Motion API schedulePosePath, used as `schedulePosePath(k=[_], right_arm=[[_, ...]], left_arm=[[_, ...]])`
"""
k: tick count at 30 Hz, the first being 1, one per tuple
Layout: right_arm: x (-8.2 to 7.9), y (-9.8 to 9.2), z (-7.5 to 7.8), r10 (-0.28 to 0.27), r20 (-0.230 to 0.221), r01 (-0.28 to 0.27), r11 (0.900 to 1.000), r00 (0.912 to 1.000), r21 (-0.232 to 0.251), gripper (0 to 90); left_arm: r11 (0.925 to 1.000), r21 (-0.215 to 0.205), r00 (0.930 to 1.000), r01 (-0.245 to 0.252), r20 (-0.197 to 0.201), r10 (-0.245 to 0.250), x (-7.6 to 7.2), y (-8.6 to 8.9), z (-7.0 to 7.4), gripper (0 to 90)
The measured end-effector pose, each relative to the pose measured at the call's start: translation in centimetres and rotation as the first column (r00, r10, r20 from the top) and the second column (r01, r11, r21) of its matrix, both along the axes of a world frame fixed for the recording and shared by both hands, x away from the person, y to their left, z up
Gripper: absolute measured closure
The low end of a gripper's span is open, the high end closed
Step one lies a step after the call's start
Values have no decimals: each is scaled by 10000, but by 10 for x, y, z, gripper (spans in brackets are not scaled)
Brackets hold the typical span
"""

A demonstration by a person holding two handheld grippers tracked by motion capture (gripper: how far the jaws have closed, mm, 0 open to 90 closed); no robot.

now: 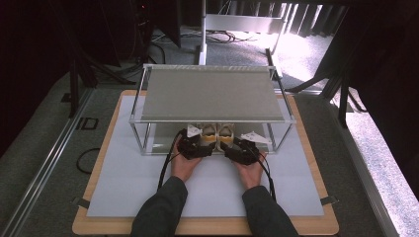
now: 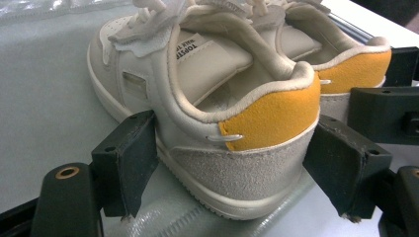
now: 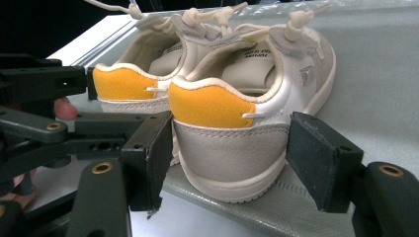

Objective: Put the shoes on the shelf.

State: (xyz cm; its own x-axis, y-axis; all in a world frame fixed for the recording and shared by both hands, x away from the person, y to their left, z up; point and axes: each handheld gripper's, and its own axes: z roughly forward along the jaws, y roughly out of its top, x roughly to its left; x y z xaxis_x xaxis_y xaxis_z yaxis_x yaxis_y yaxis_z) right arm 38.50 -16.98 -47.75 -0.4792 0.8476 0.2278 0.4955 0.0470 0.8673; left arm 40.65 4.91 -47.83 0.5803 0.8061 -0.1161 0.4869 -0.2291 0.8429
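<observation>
Two small white sneakers with yellow heel patches stand side by side on the lower shelf (image 2: 44, 98) of a metal rack, heels towards me. My left gripper (image 1: 200, 144) (image 2: 236, 148) has its jaws pressed on both sides of the left shoe's (image 1: 209, 132) (image 2: 267, 113) heel. The right gripper (image 1: 232, 147) (image 3: 232, 148) clamps the heel of the right shoe (image 1: 226, 132) (image 3: 217, 106) the same way. Each gripper view also catches the other shoe: the right shoe (image 2: 356, 69) and the left shoe (image 3: 123, 84). The shoes' toes lie hidden under the upper shelf in the high view.
The rack's grey top shelf (image 1: 210, 94) overhangs the shoes, with metal posts (image 1: 144, 140) at its corners. The rack stands on a white mat (image 1: 128, 182) over a wooden board (image 1: 207, 228). Cables and a stand lie on the floor beyond.
</observation>
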Motion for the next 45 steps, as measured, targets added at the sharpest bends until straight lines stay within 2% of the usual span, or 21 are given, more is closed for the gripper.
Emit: schedulePosePath(k=[9,23,28,30,31,33,36,37,38,41,43,45], right_arm=[[6,1,-1,18,3,-18,9999,10000,-125,352],[6,0,0,4,20,-4,9998,10000,-178,350],[-3,-4,2,55,-33,-55,10000,10000,-8,329],[-6,-5,4,112,3,-112,9999,9999,-68,329],[-9,-5,5,148,6,-148,9999,9999,-72,329],[-14,-6,7,273,47,-273,9996,9996,-92,329],[-21,-6,10,369,-10,-369,9989,9993,-301,334],[-23,-6,11,381,-63,-383,9983,9993,-428,335],[-23,-6,11,381,-63,-383,9983,9993,-428,335],[-34,-8,12,636,-167,-649,9938,9978,-908,345],[-41,-10,12,750,-139,-762,9887,9971,-1289,348],[-47,-13,12,855,-201,-875,9855,9961,-1453,348]], left_arm=[[9993,295,9997,-225,38,224,8,-4,-1,221],[9981,68,9978,-619,-229,620,2,0,0,181],[9977,44,9976,-675,-115,676,-6,7,4,181],[9975,-47,9974,-707,-135,707,-11,10,6,182],[9963,-219,9965,-830,-141,827,-16,11,7,182],[9975,-242,9978,-666,-85,664,-20,15,10,194],[9988,-279,9992,-408,13,409,-31,18,13,214],[9981,-456,9992,-406,-1,406,-37,18,14,222],[9981,-456,9992,-406,-1,406,-37,18,14,252],[9982,-592,10000,-57,48,60,-52,18,15,260],[9987,-473,9998,207,20,-206,-59,18,15,275],[9989,-328,9995,331,14,-331,-66,20,16,276]])
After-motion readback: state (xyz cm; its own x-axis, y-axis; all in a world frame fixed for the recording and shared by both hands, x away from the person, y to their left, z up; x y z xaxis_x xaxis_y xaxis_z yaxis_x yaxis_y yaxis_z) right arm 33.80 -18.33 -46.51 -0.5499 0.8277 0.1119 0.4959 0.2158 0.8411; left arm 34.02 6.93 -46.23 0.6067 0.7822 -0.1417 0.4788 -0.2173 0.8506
